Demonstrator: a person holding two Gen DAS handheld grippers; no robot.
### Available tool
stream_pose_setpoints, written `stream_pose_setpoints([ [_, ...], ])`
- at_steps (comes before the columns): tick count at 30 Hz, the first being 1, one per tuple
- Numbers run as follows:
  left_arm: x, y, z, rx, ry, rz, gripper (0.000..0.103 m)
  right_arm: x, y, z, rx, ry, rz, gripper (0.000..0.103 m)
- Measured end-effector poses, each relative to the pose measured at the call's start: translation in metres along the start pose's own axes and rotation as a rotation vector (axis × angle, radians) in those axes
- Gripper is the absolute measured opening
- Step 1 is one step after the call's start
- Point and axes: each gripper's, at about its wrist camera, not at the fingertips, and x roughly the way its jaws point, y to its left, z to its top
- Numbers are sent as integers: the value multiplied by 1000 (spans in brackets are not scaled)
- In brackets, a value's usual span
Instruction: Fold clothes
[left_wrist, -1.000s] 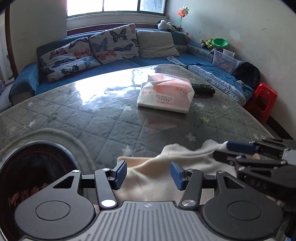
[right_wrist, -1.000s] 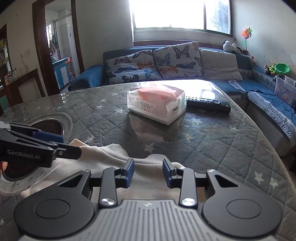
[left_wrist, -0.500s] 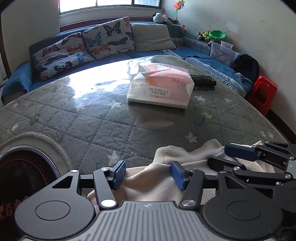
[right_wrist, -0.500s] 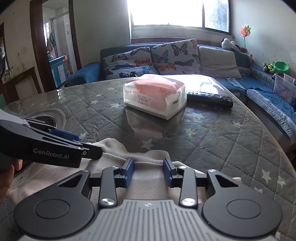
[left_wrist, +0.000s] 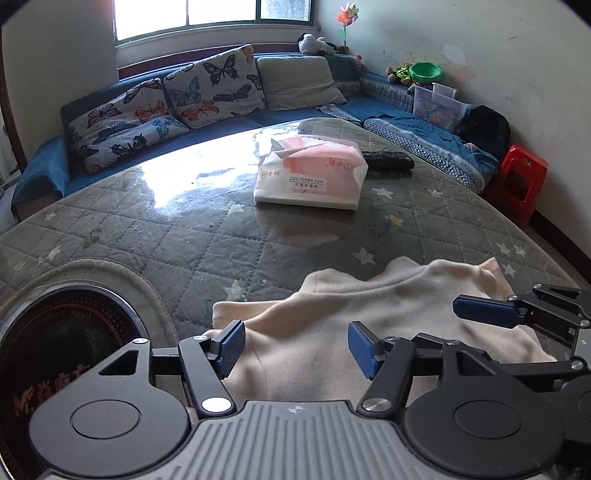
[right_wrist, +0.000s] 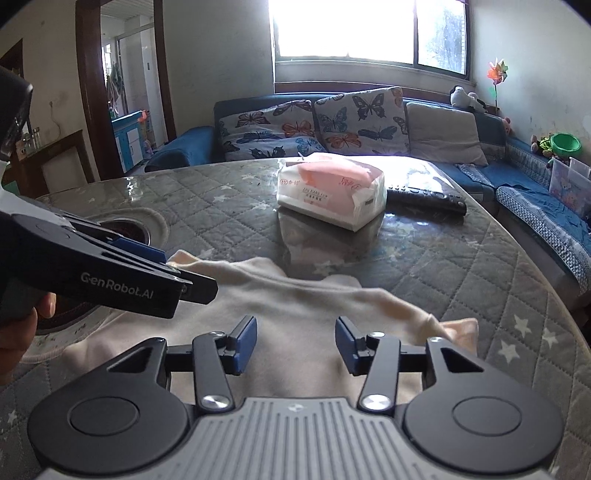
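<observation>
A cream garment (left_wrist: 369, 306) lies rumpled on the grey quilted table near its front edge; it also shows in the right wrist view (right_wrist: 295, 306). My left gripper (left_wrist: 295, 347) is open and hovers over the garment's left part, nothing between its blue pads. My right gripper (right_wrist: 295, 347) is open over the garment's middle and holds nothing. The right gripper also shows at the right of the left wrist view (left_wrist: 491, 317), and the left gripper at the left of the right wrist view (right_wrist: 147, 266).
A pink and white tissue pack (left_wrist: 314, 177) and a black remote (left_wrist: 388, 160) lie at the far side of the table (left_wrist: 184, 240). A round inset burner (left_wrist: 55, 350) sits at the left. A blue sofa (left_wrist: 184, 110) runs behind, a red stool (left_wrist: 517, 184) at right.
Both grippers have moved forward over the garment and their jaws stand a little wider. The cloth now lies further out ahead of the fingers.
</observation>
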Motion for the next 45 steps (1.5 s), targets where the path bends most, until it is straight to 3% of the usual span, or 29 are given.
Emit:
stream_pose_setpoints([
  [2,-5,-1,-5,12,-1,3,68,-4,2,-4,2,1,-3,56],
  [9,-23,3,-26,27,9,16,72,-19,12,-18,-8,2,-2,62],
  [12,-30,5,-36,29,11,26,75,-25,17,-23,-3,1,-3,71],
  [18,-49,14,-59,17,5,46,80,-39,29,-32,-7,-7,-1,77],
  [29,-85,28,-96,4,-28,83,101,-62,58,-43,-8,-34,-14,97],
  [34,-96,38,-109,3,-39,111,103,-66,68,-48,-5,-36,-26,98],
  [45,-103,84,-140,-106,-28,206,103,-68,91,-60,-15,-22,-4,103],
])
